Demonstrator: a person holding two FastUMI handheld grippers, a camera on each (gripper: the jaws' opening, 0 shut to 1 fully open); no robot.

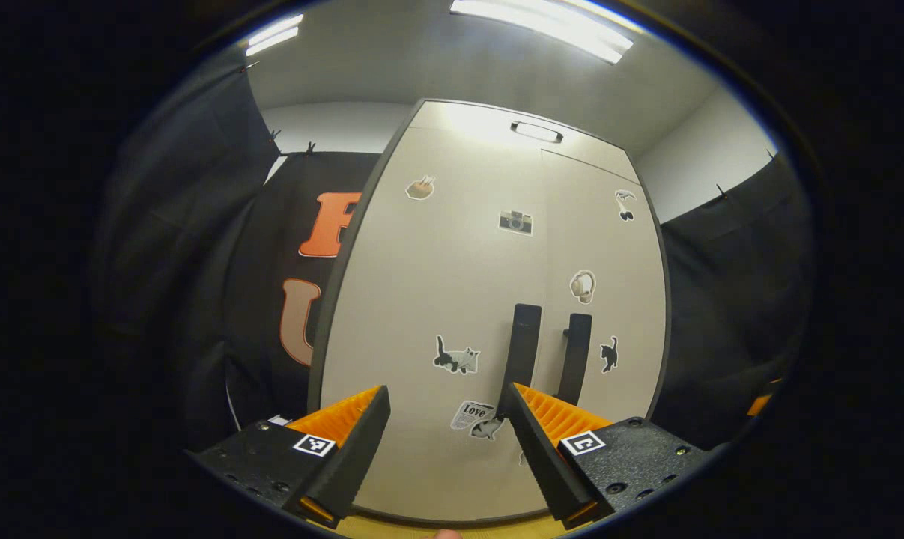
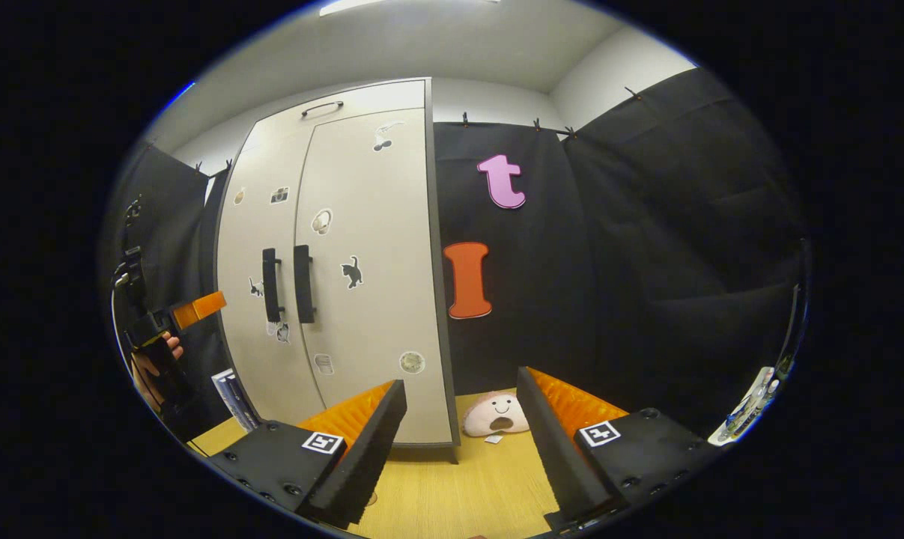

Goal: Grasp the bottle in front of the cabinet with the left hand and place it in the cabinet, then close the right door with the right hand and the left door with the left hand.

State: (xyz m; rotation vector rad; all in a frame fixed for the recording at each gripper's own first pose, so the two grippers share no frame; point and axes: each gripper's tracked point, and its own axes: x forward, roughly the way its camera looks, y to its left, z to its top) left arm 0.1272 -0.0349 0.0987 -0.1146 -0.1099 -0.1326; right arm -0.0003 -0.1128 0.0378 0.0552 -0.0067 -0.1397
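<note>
Both cabinet (image 1: 489, 314) doors were shut, left door (image 1: 429, 299) and right door (image 1: 605, 299) meeting at the two dark handles (image 1: 523, 352); bottle couldn't be seen, so can't tell where it sat. Left hand-held gripper (image 1: 444, 419) was open w/ nothing between its fingers, pointed at the left door's lower part, handles at 1 o'clock. Right hand-held gripper (image 2: 459, 419) also open, empty, over the desk (image 2: 459, 486), a plush toy (image 2: 496, 414) at 12 o'clock, cabinet at 10 o'clock

Both cabinet (image 2: 332, 269) doors closed — right hand-held gripper (image 2: 459, 427) open, empty.
</note>
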